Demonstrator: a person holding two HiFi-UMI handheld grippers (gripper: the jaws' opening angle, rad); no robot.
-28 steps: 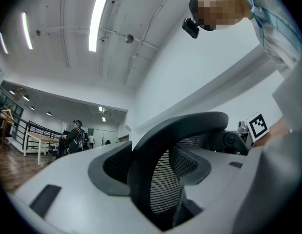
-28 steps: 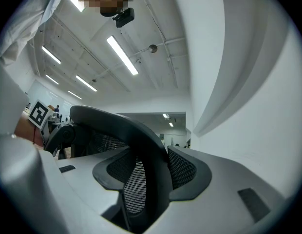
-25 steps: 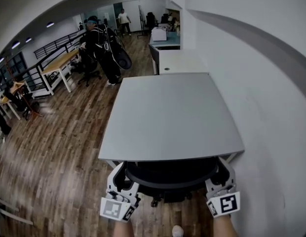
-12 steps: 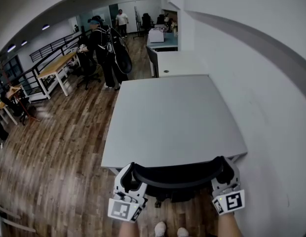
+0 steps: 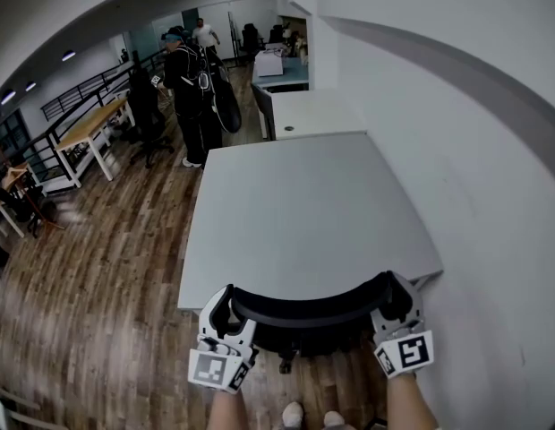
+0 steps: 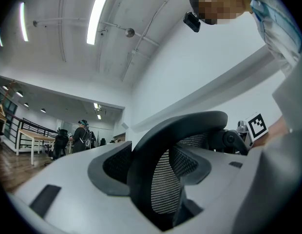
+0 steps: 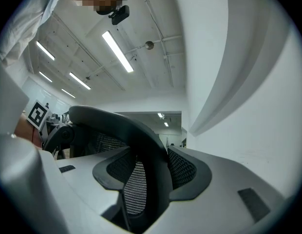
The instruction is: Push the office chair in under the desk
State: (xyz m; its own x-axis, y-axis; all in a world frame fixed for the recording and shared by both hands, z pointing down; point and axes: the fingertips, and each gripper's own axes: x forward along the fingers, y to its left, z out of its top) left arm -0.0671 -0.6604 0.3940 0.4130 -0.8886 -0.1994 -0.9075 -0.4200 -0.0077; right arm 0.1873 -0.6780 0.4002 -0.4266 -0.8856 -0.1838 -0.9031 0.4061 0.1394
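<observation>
One black chair (image 5: 304,305) sits at the near edge of one grey counter (image 5: 295,204). The left gripper (image 5: 222,305) and right gripper (image 5: 391,294) each clamp its top rim.

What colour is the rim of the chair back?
Black. The chair back rim shows best in the left gripper view.

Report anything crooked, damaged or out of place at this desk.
Nothing stands out. The office chair sits squarely at the near edge of the desk, with the left claw and right claw clamped on the two ends of its back rail. No damage or spill shows.
</observation>
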